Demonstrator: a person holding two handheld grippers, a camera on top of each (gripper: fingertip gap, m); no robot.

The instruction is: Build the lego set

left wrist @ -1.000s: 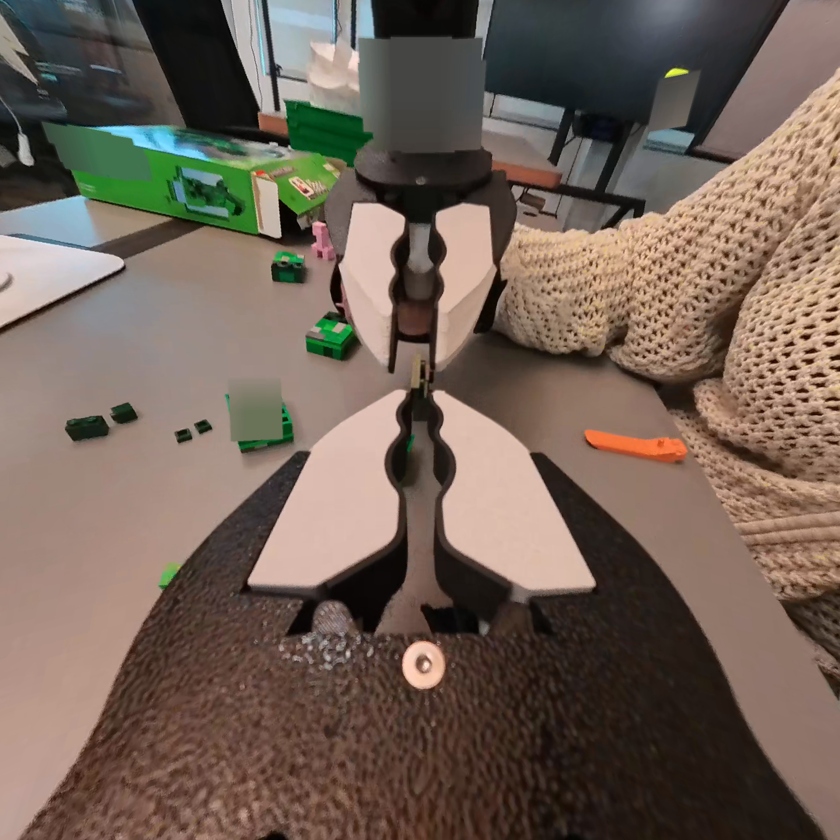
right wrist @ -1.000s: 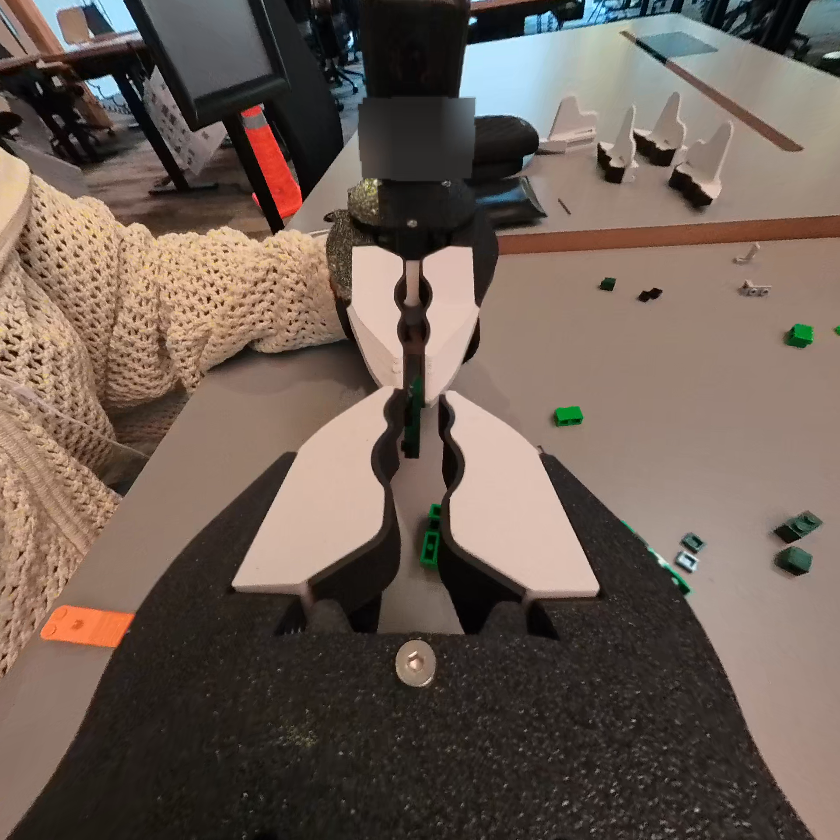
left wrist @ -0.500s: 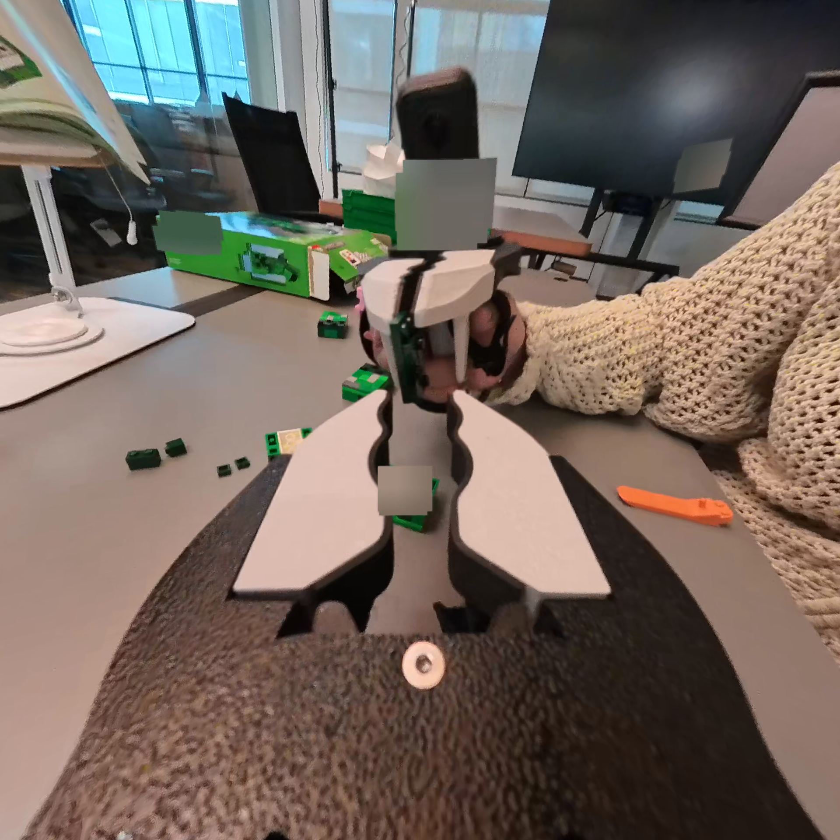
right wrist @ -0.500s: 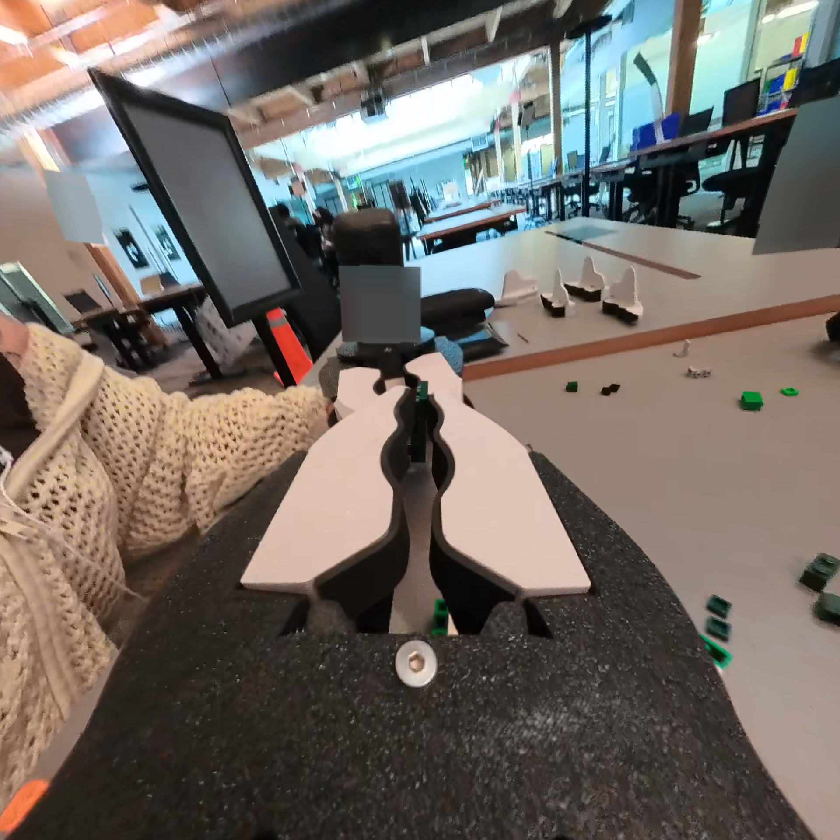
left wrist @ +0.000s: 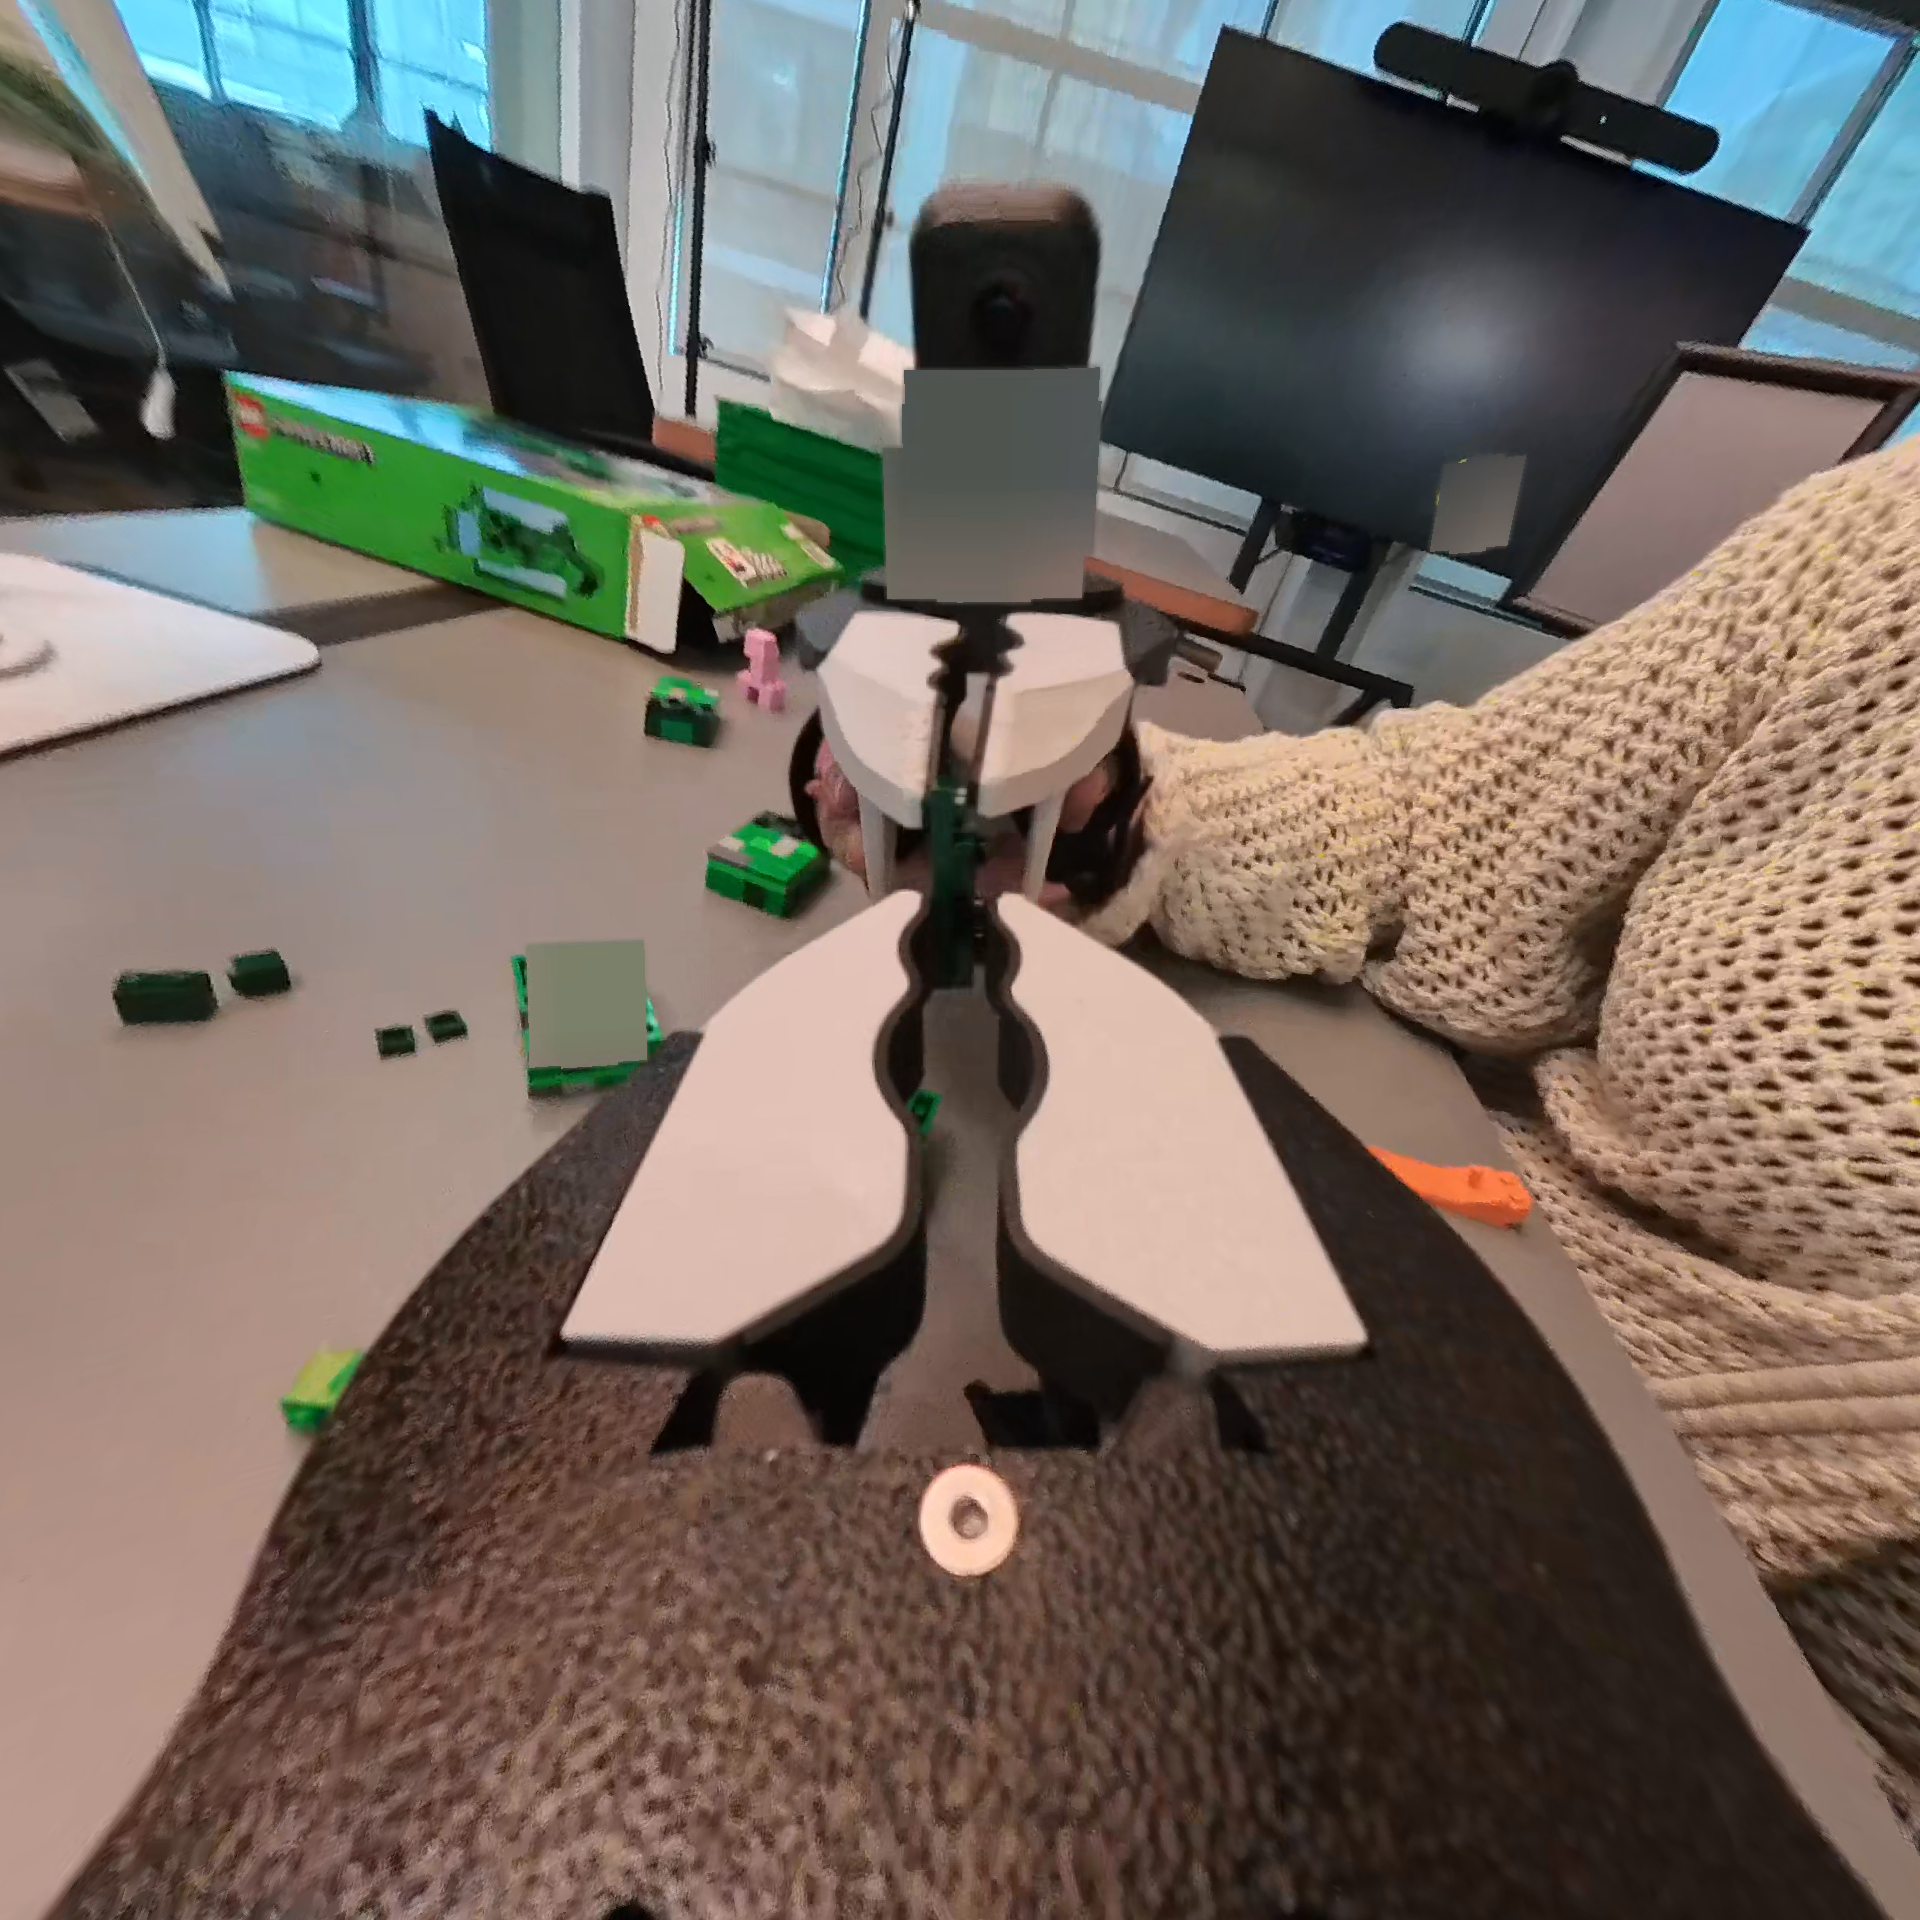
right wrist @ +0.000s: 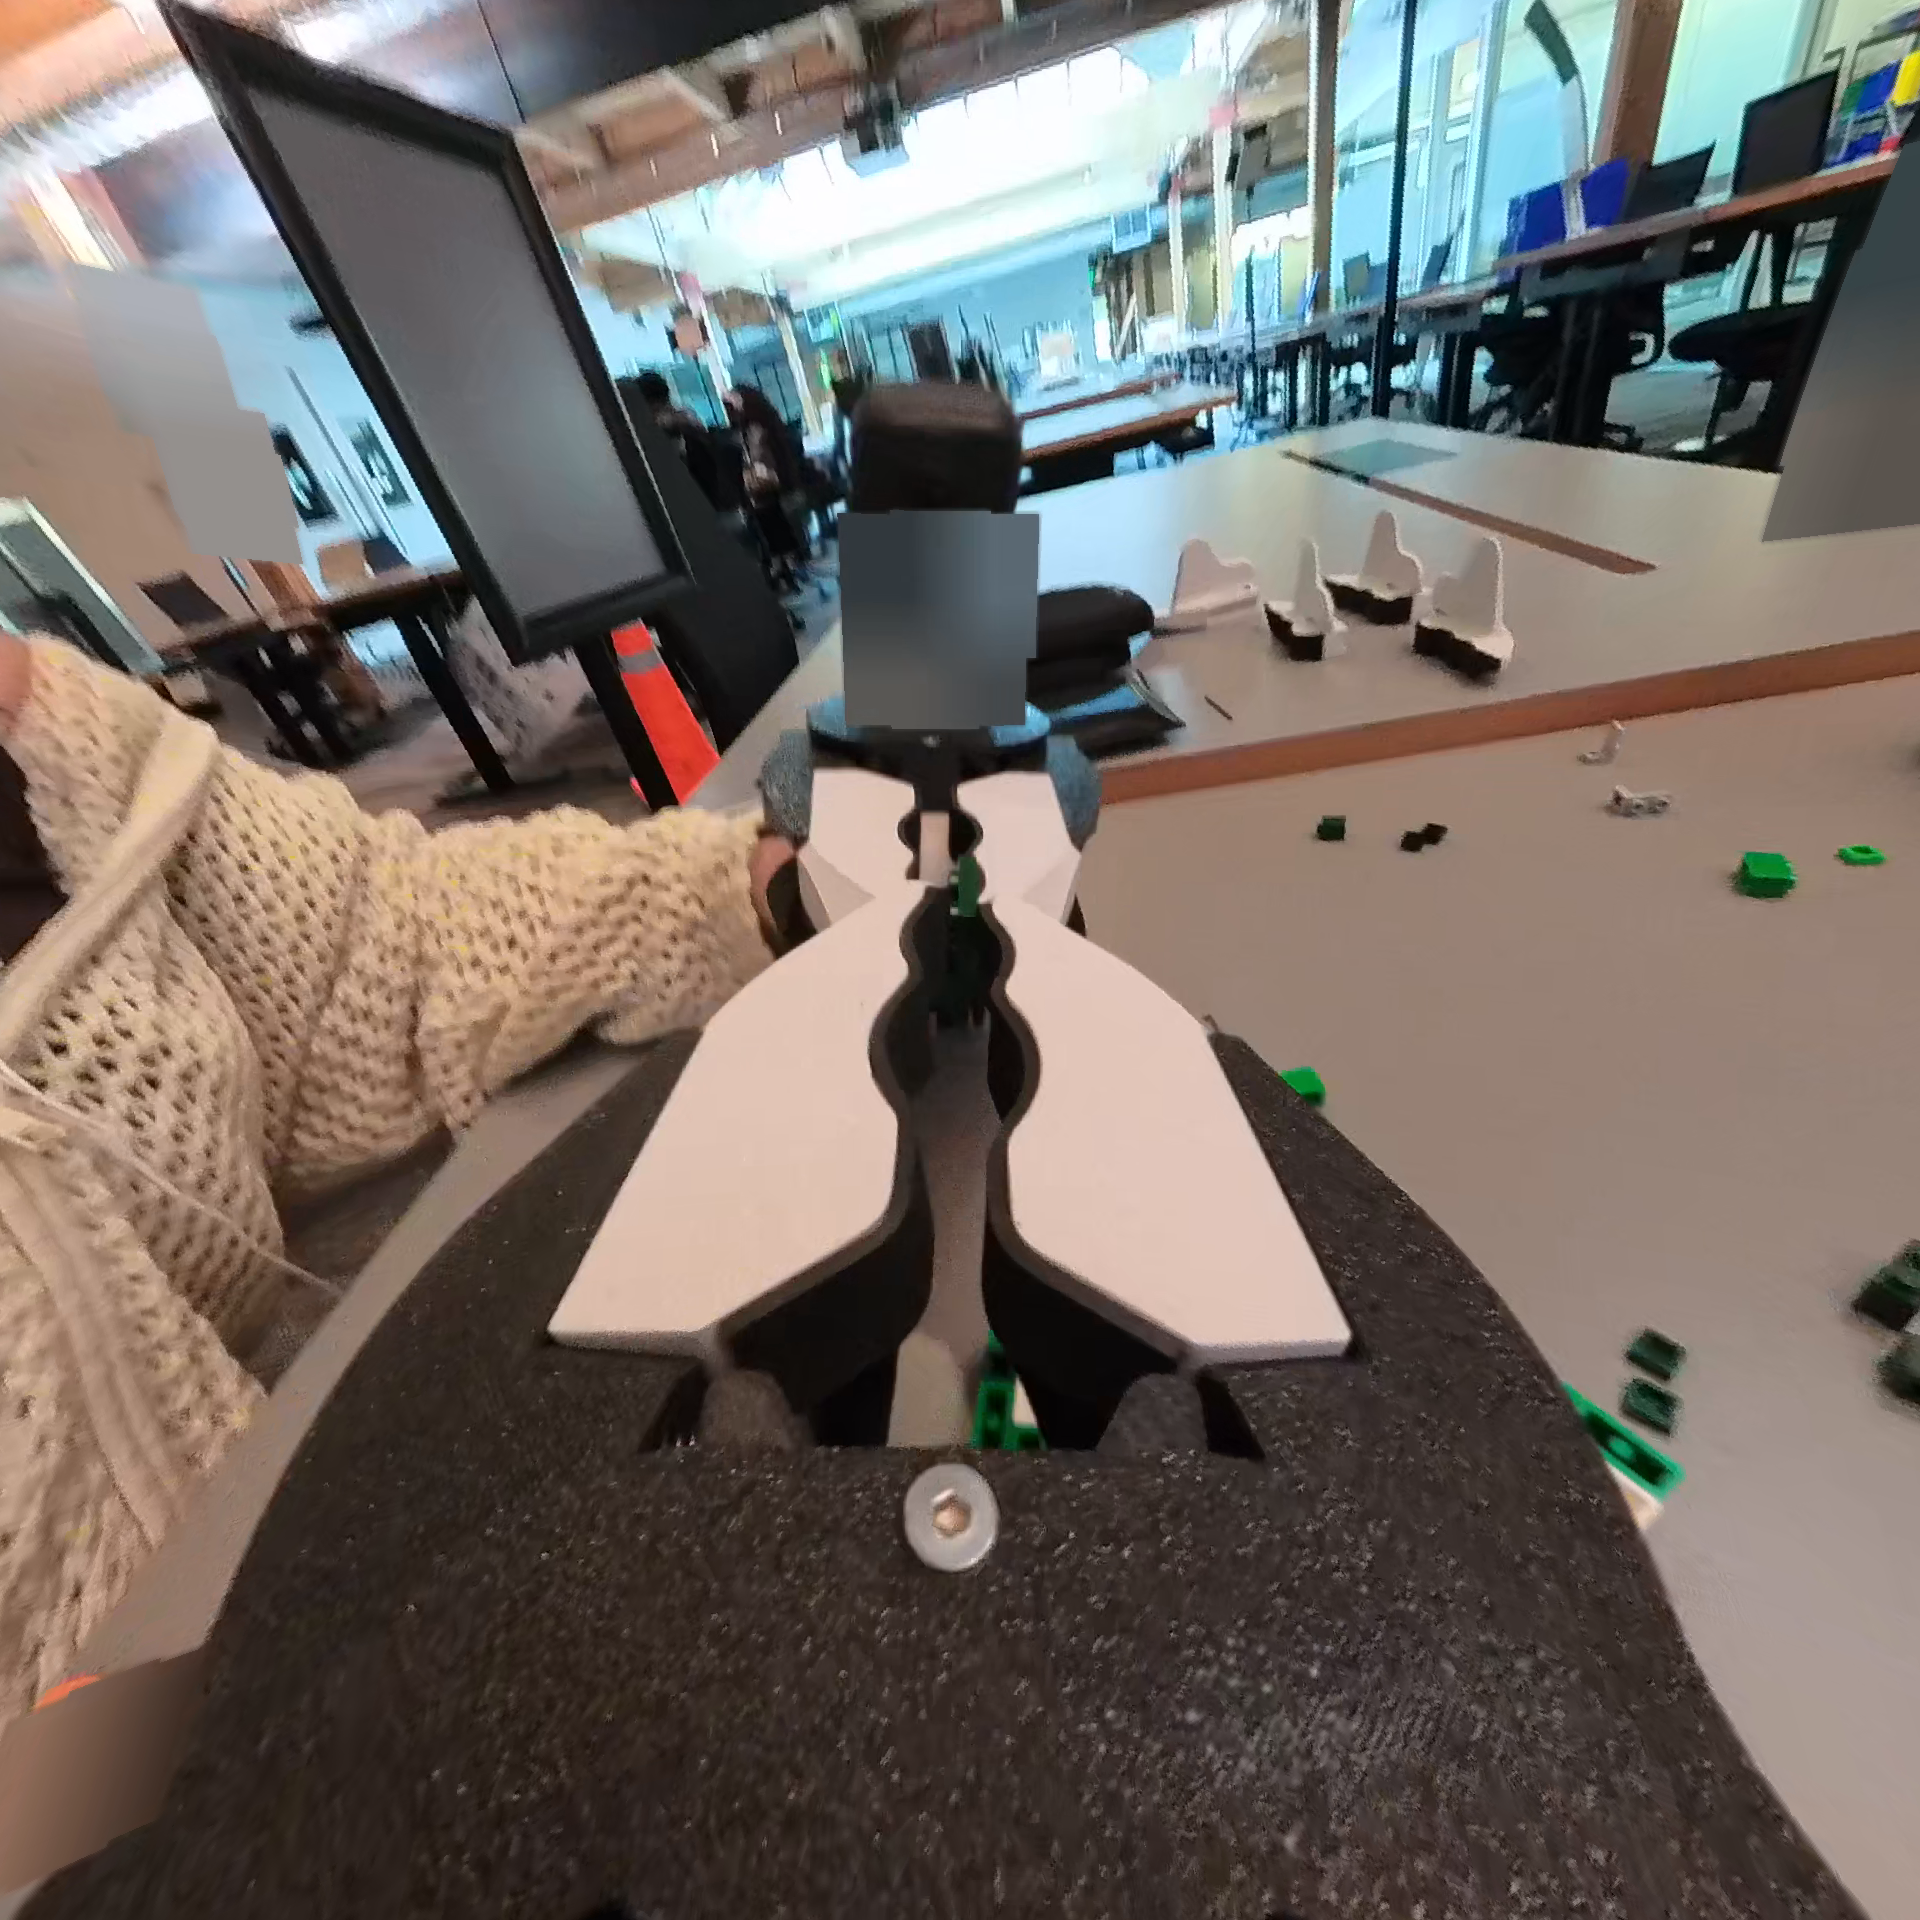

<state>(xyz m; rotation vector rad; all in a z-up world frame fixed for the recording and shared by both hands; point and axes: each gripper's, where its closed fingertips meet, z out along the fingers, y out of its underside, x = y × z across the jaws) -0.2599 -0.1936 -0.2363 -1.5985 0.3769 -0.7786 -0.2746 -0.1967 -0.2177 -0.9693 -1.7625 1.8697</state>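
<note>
A thin dark green lego piece (left wrist: pixel 951 894) stands upright above the grey table (left wrist: pixel 312 1195), between the two grippers, which face each other tip to tip. My left gripper (left wrist: pixel 956 920) is shut on its lower part. My right gripper (left wrist: pixel 961 800) comes in from the far side and grips its upper part. In the right wrist view the piece (right wrist: pixel 961 956) sits between my right gripper (right wrist: pixel 956 914) tips, with the left gripper (right wrist: pixel 940 883) just beyond it. A person's cream knit sleeves (left wrist: pixel 1558 831) hold both grippers.
A green set box (left wrist: pixel 468 509) lies at the back left. Small green builds (left wrist: pixel 767 862), a pink figure (left wrist: pixel 764 670), a green plate (left wrist: pixel 587 1070) and loose dark pieces (left wrist: pixel 166 995) lie on the left. An orange separator (left wrist: pixel 1455 1190) lies on the right. Loose bricks (right wrist: pixel 1764 873) lie beside my right gripper. Left and right tips are no more than a few centimetres apart.
Half a second ago the left jaws stood wider and apart from the right gripper's piece. They have narrowed onto it. Both grippers have risen and tilted more level since one second ago.
</note>
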